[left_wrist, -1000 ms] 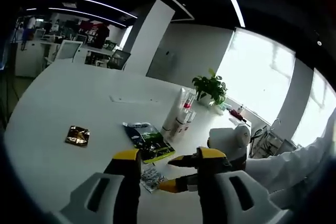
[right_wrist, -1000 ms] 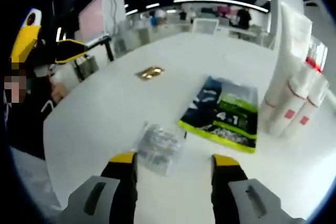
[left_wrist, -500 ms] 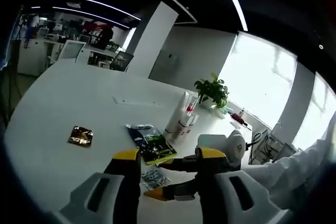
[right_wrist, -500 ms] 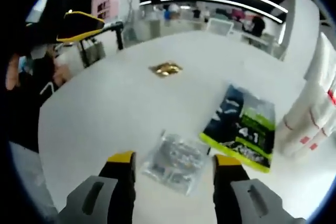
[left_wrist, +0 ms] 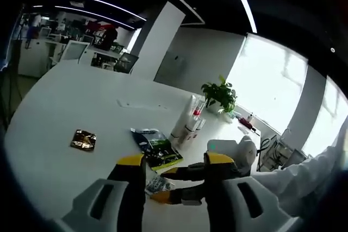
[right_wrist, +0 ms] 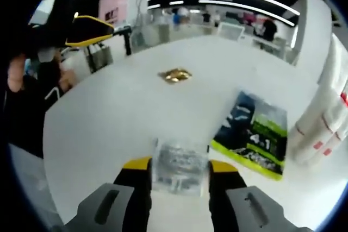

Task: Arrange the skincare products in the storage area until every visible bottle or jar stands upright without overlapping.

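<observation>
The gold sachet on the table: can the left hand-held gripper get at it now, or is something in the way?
Probably yes. The gold sachet lies alone on the white table, with bare surface around it. The left hand-held gripper is open and holds nothing; the right hand-held gripper works off to the other side.

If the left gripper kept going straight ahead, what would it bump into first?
Probably the right gripper, which crosses just ahead of the left gripper with the clear silvery packet between its tips. Past that lies the dark and green packet on the white table. Depth is hard to judge.
</observation>
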The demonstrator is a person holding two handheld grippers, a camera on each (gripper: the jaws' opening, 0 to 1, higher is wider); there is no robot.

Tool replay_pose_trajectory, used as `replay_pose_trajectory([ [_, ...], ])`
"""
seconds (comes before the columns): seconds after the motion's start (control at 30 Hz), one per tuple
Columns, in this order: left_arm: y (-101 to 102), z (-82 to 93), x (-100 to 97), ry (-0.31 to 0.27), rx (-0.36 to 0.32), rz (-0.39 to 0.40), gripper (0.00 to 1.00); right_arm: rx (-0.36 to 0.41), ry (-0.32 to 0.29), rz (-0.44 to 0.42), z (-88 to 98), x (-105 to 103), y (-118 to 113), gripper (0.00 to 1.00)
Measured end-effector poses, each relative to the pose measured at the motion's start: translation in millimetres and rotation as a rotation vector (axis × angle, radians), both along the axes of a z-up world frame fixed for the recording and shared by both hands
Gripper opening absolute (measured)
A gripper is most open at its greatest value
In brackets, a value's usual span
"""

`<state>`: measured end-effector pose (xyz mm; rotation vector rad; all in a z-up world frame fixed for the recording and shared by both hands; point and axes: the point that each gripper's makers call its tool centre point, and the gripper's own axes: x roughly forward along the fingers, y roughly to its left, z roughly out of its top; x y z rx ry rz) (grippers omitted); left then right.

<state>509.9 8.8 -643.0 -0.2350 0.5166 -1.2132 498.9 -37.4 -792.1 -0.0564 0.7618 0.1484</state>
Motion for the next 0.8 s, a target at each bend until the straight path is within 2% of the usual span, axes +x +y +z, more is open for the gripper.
replay_pose_trajectory([
  [0.33,1.2,-5.0,8.0,0.005,0.007,-0.002,0.37,0.051,-0.037,-0.026,12.2,-0.4,-7.4,0.37],
  [0.8,2.5,-15.6,4.9,0.010,0.047,-0.007,0.38,0.086,-0.058,-0.032,28.6,-6.7,-19.6,0.36],
])
